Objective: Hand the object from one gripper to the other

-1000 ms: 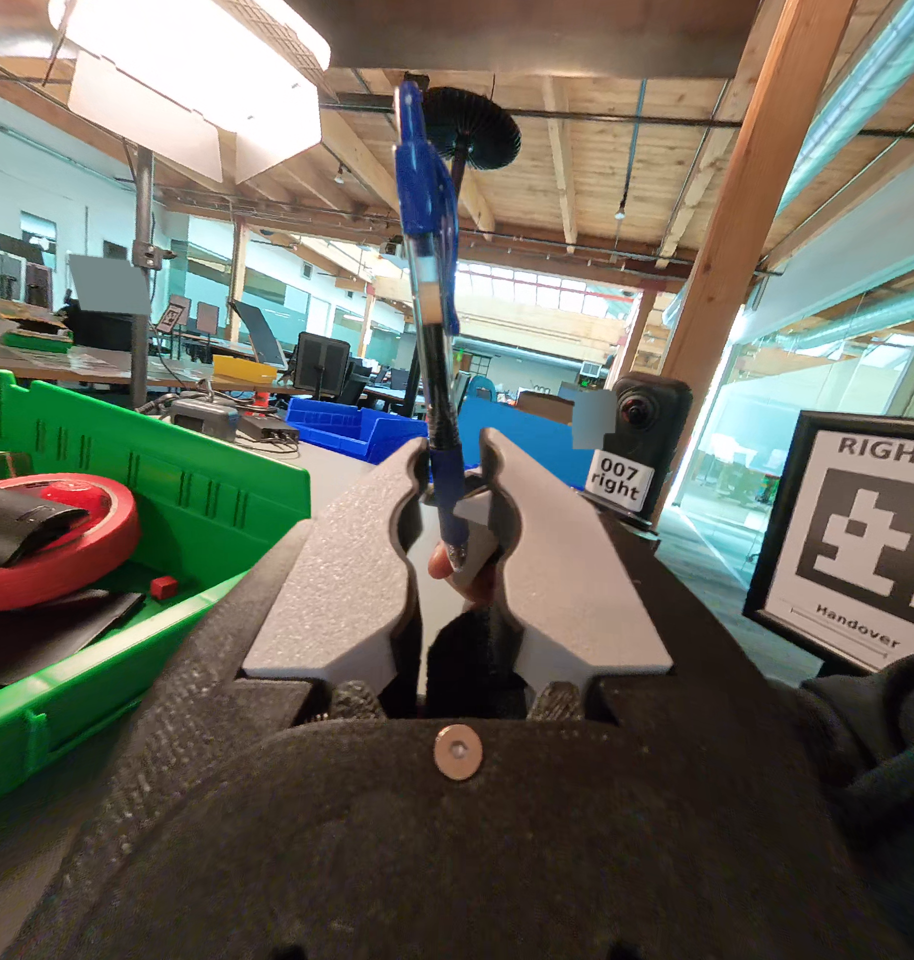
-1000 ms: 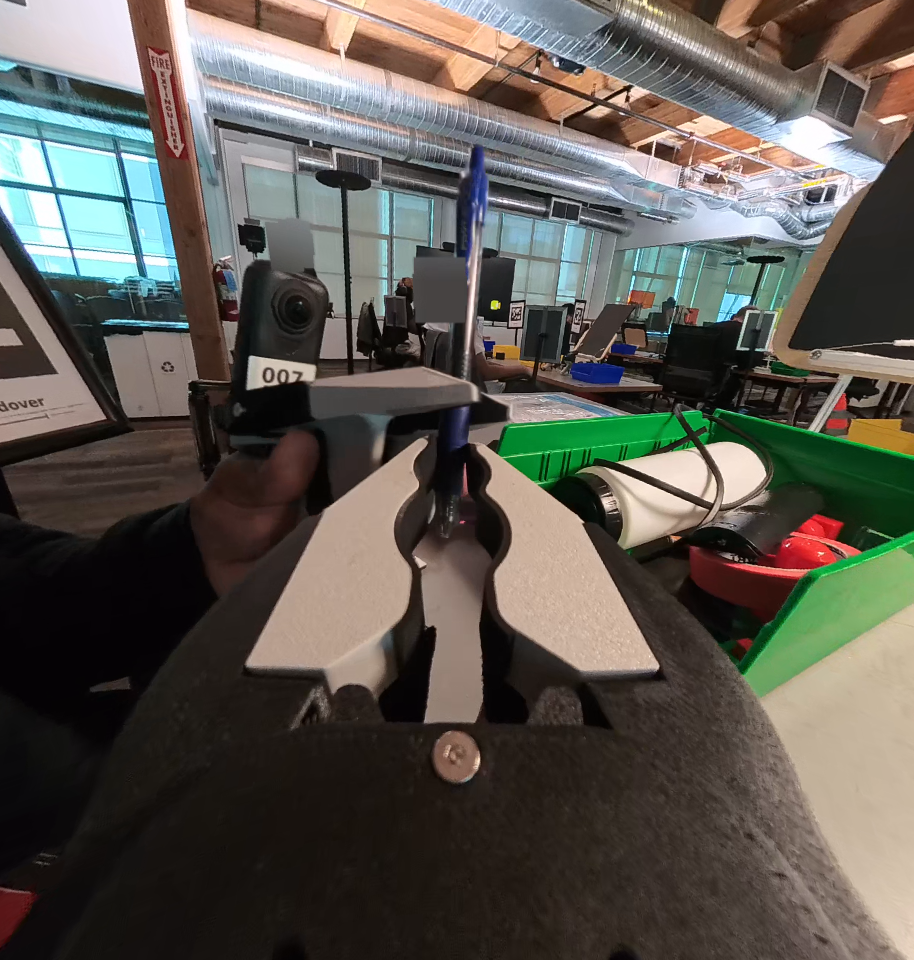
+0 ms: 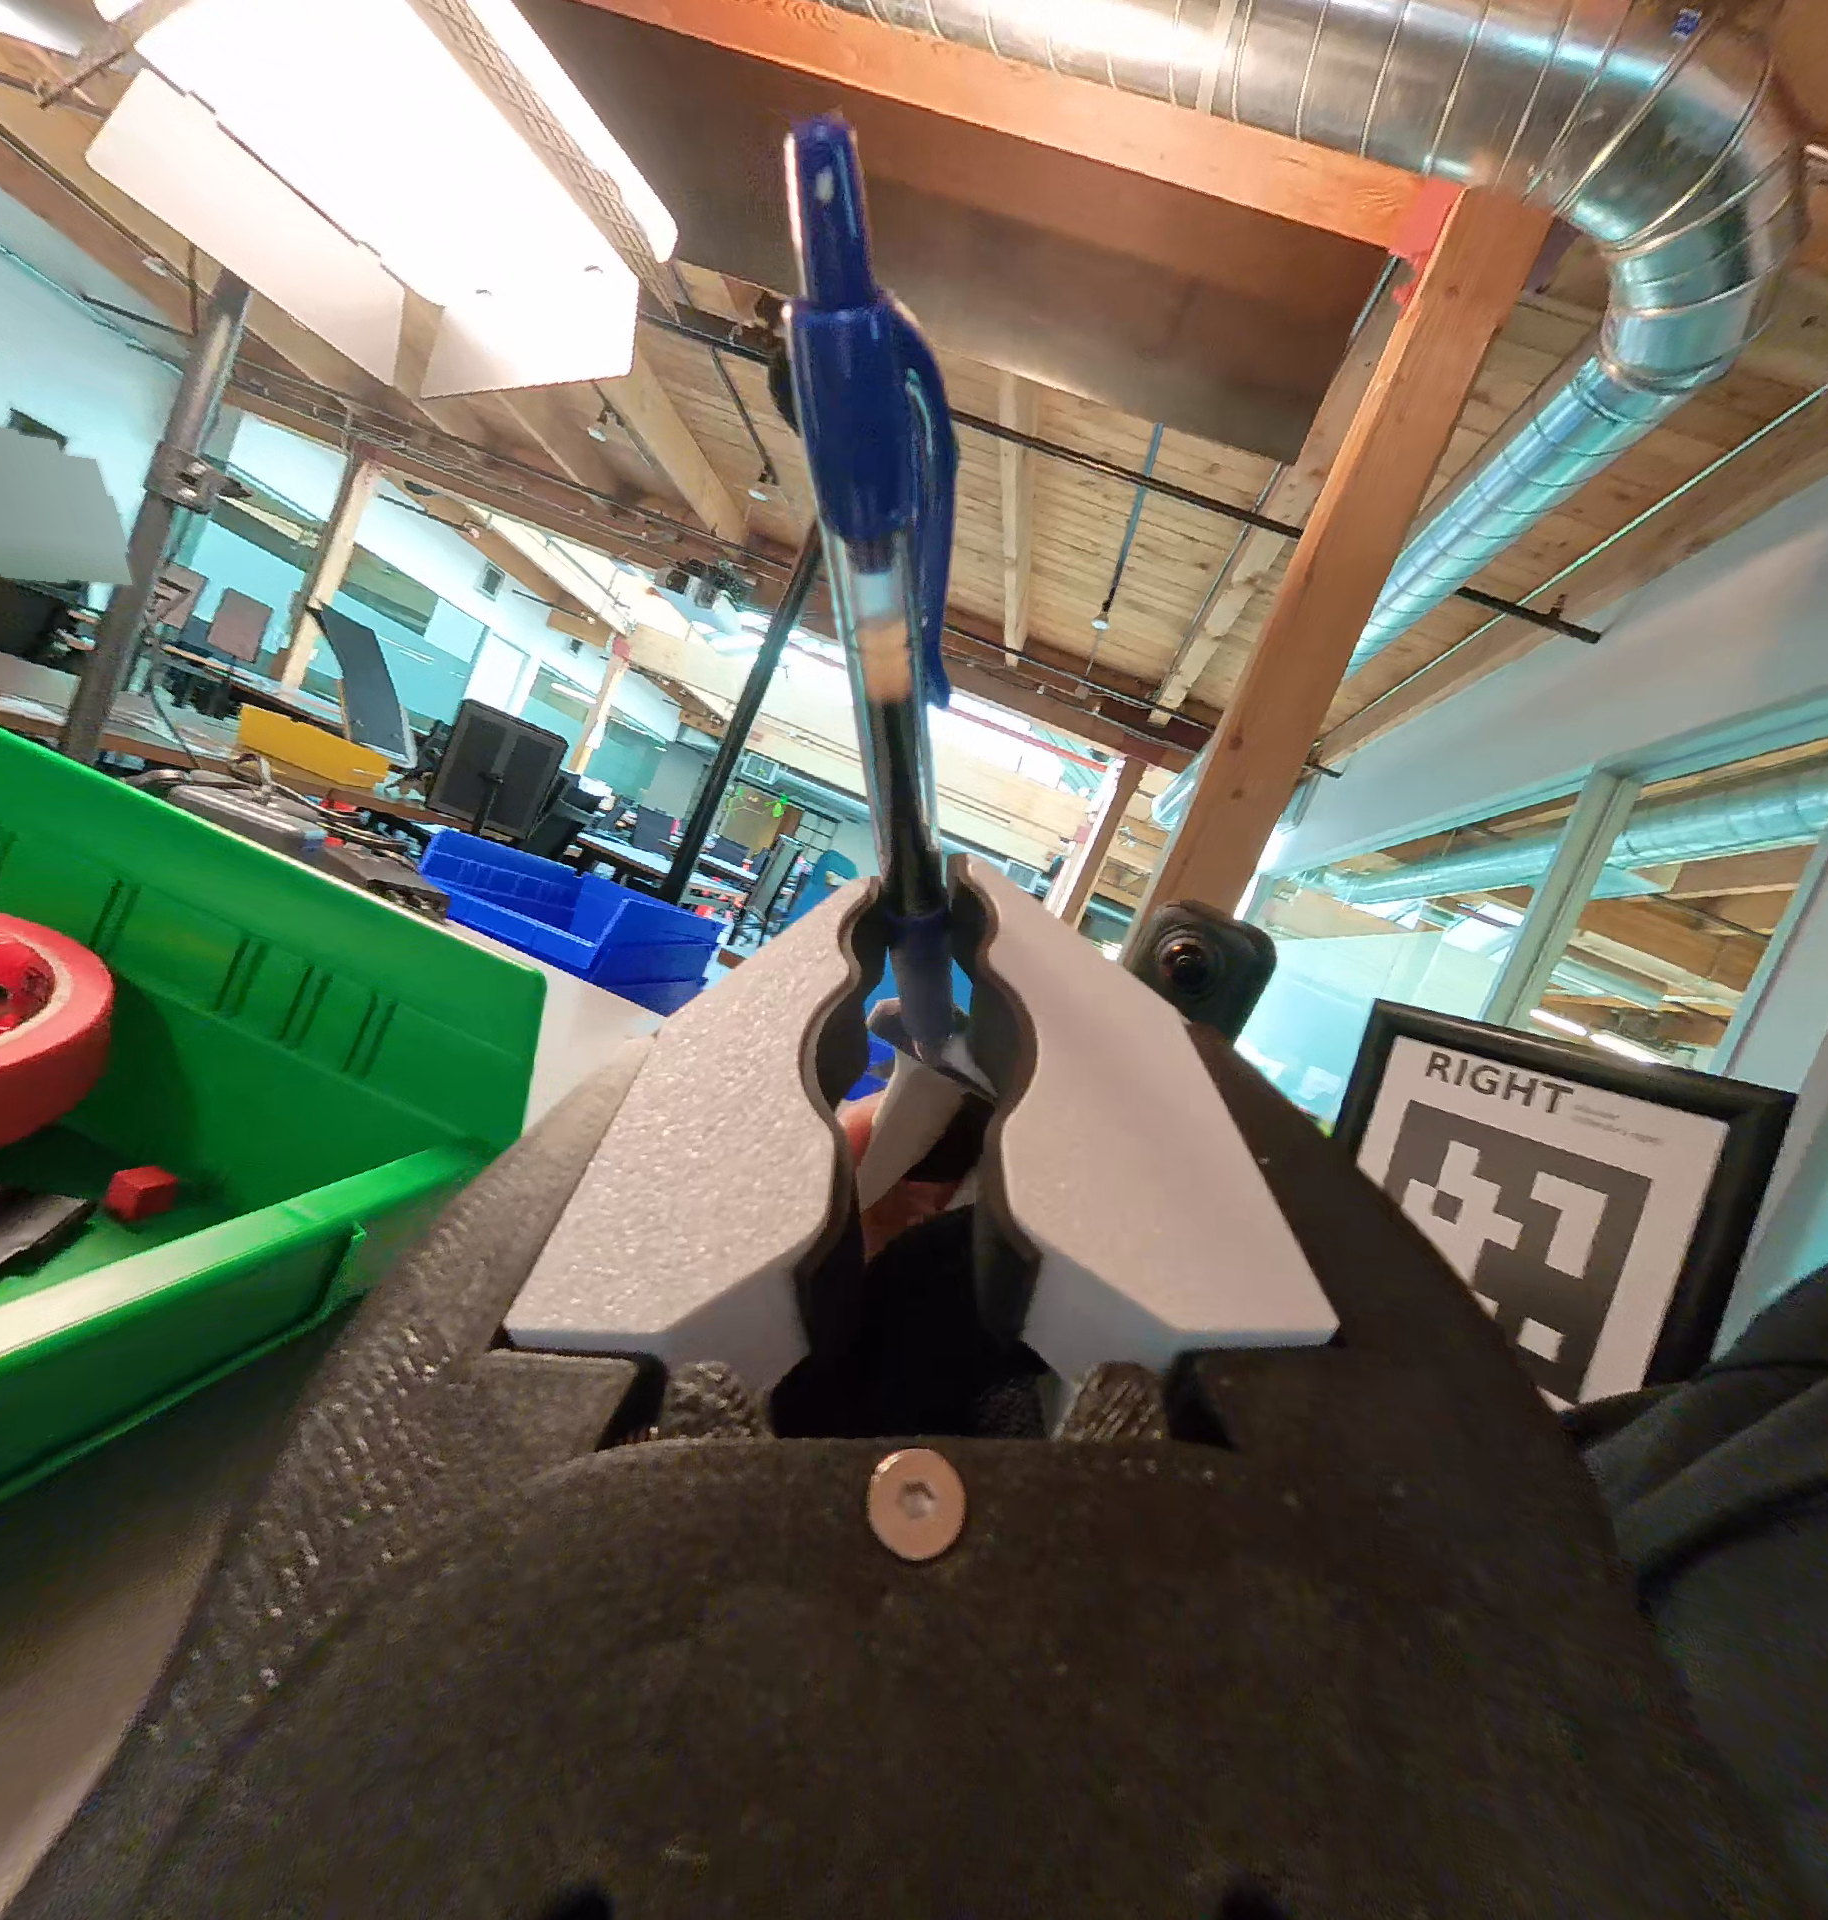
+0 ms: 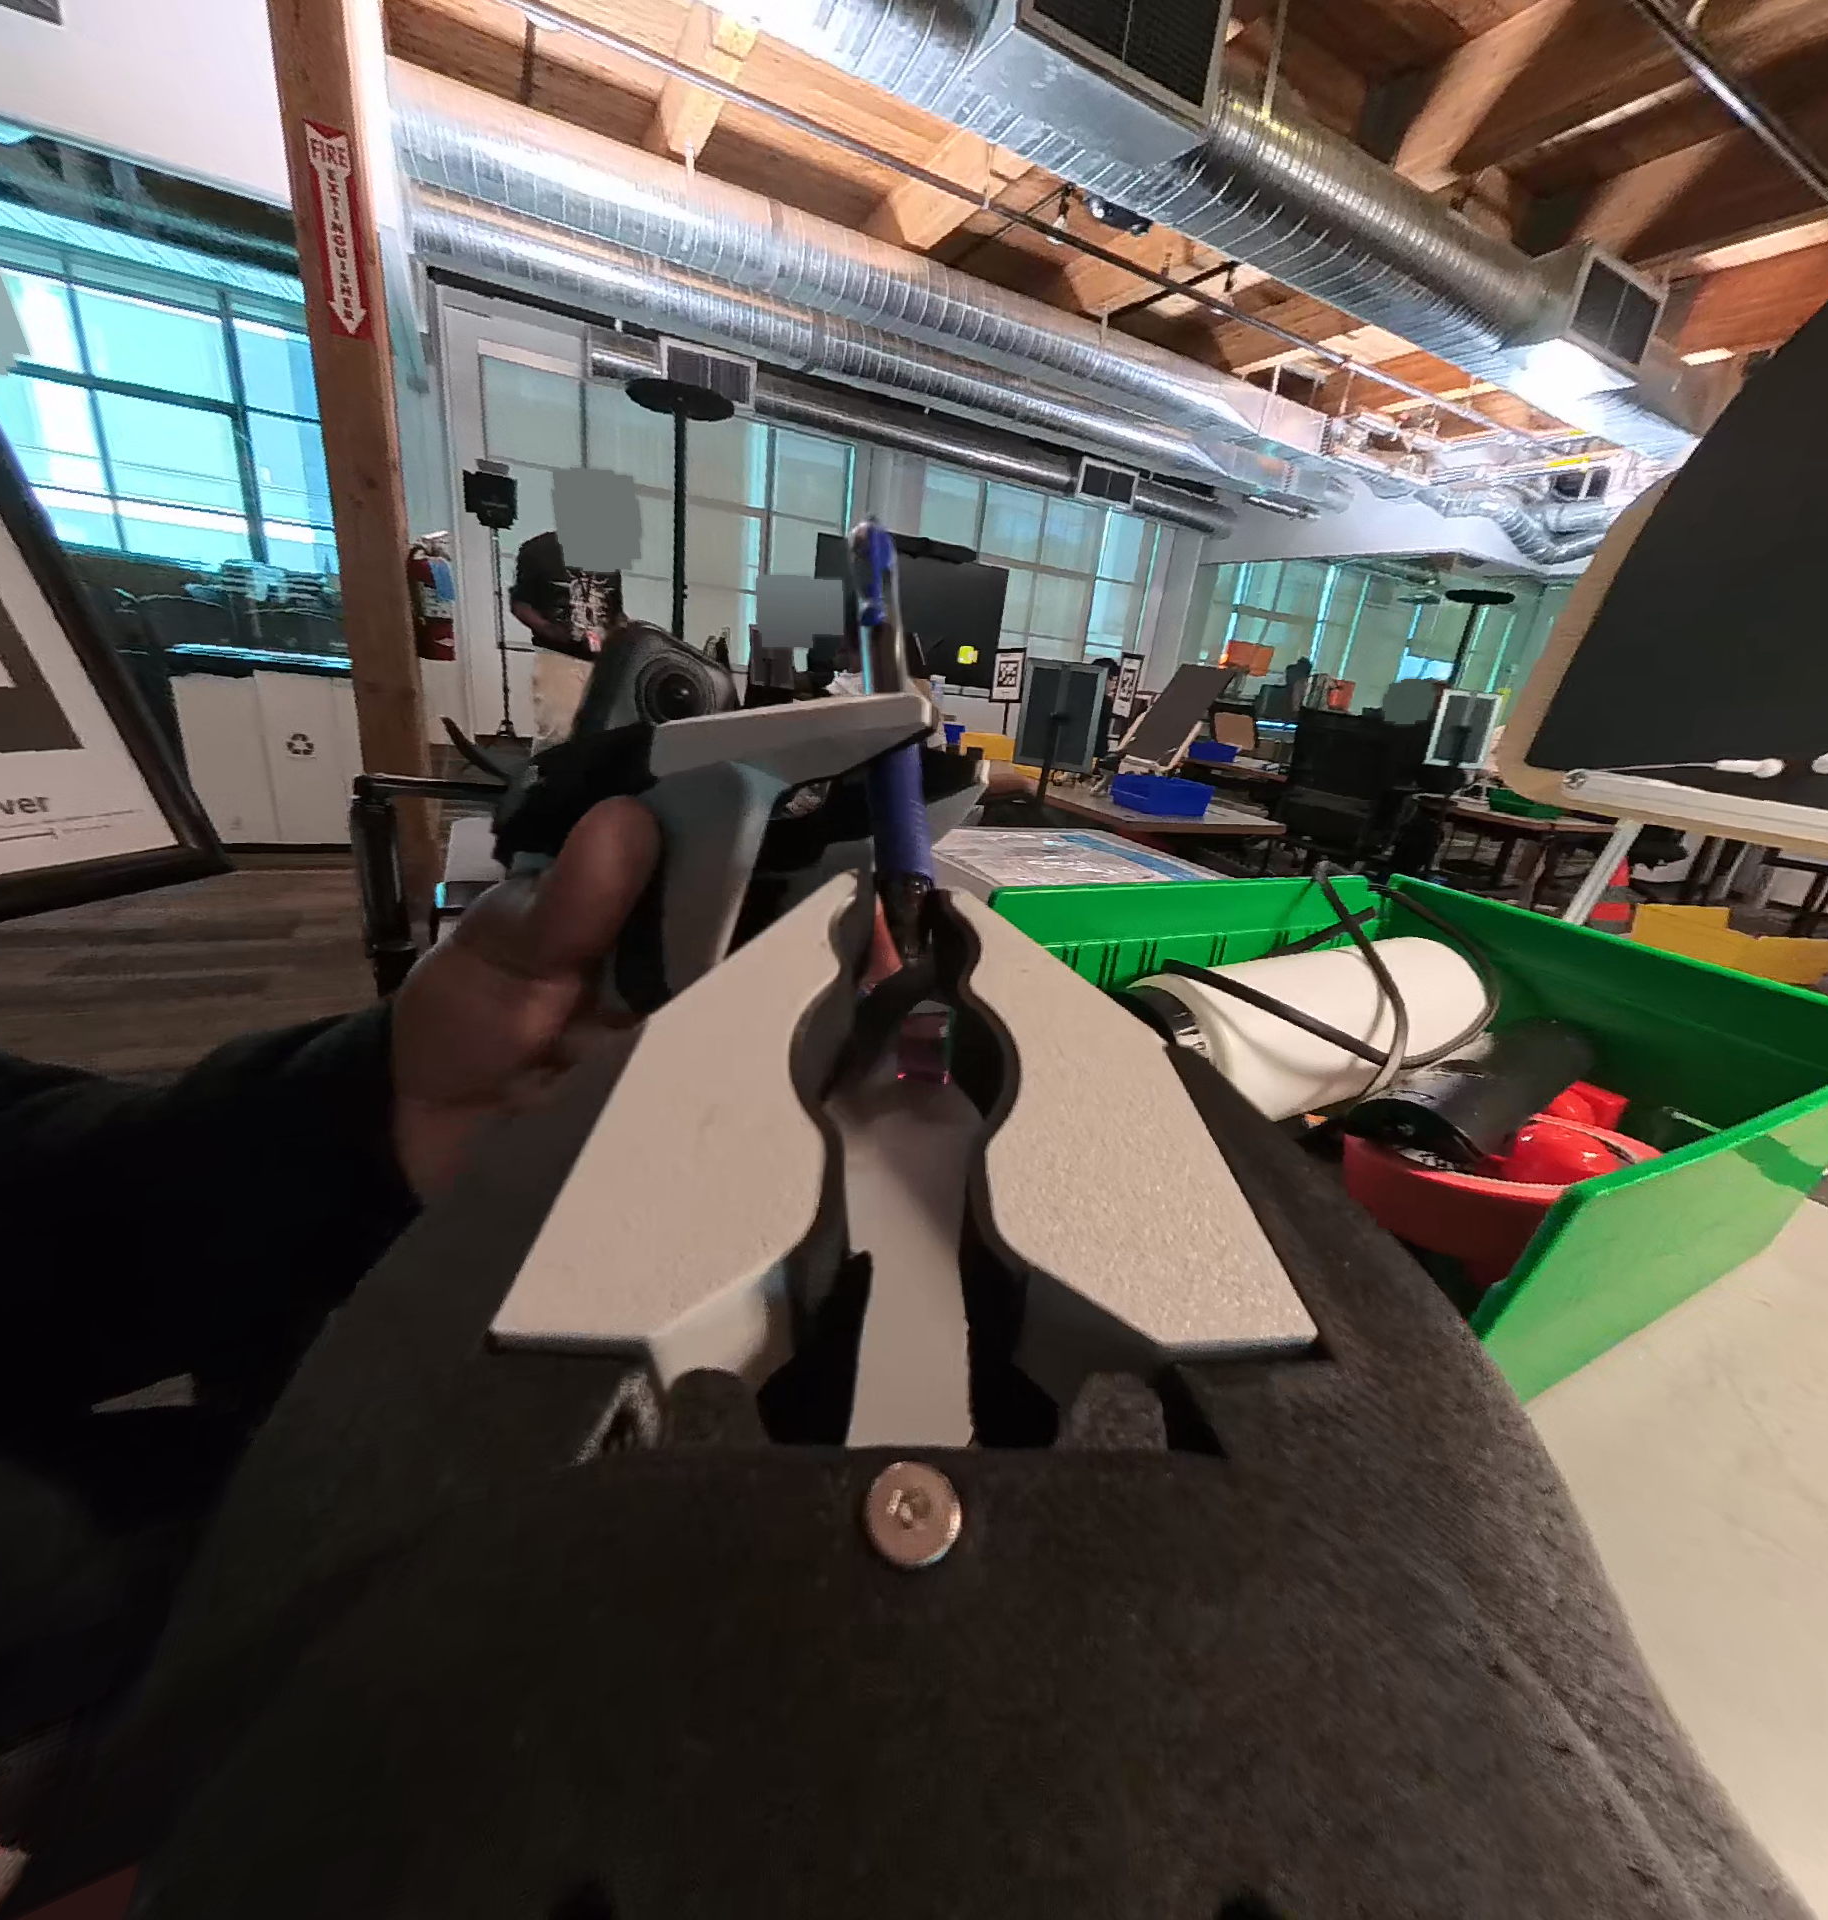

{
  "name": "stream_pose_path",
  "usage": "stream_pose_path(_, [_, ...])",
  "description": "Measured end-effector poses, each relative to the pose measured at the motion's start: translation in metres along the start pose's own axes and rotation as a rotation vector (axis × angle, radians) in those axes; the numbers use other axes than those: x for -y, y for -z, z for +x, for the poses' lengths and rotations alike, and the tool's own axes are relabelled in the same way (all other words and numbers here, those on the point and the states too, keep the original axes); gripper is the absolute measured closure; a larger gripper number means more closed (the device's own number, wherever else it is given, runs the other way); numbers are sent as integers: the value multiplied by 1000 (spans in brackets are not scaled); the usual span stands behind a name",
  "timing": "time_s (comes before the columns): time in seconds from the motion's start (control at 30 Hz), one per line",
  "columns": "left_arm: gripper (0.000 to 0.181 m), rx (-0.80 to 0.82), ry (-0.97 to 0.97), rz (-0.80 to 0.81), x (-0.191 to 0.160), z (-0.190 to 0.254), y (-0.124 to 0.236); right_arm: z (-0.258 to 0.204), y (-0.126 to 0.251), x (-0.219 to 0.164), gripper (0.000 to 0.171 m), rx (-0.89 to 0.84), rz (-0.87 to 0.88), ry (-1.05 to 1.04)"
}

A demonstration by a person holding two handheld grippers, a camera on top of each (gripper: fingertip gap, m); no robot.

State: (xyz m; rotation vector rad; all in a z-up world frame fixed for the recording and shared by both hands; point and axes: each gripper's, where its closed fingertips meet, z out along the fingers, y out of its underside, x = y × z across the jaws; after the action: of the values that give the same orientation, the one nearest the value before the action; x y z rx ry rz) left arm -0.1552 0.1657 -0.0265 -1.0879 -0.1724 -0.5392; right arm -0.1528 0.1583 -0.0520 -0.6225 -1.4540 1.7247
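My left gripper (image 3: 915, 914) has two pale grey fingers (image 3: 702, 1132) with a grainy surface and wavy, scalloped inner edges, set into a rough black body with one silver screw (image 3: 916, 1503) near its middle. My right gripper (image 4: 905, 920) looks the same: grey textured fingers (image 4: 1118, 1174), black grainy housing, a silver screw (image 4: 912, 1513). Seen far off from the right, the left gripper carries a small round-lens camera (image 4: 671, 686). My hand (image 4: 515, 987) comes out of a dark sleeve (image 4: 141, 1226).
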Motion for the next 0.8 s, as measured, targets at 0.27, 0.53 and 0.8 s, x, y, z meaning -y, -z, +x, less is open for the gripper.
stream_pose_path(0.27, [169,-36,34,-17,-3,4,-1,3,6,11,160,-11,52,7])
stream_pose_path(0.53, [169,-89,101,-27,-6,8,-2,1,10,20,160,3,98,5])
stream_pose_path(0.8, [170,-127,108,-17,-4,13,-1,1,10,22,158,17,120,-33])
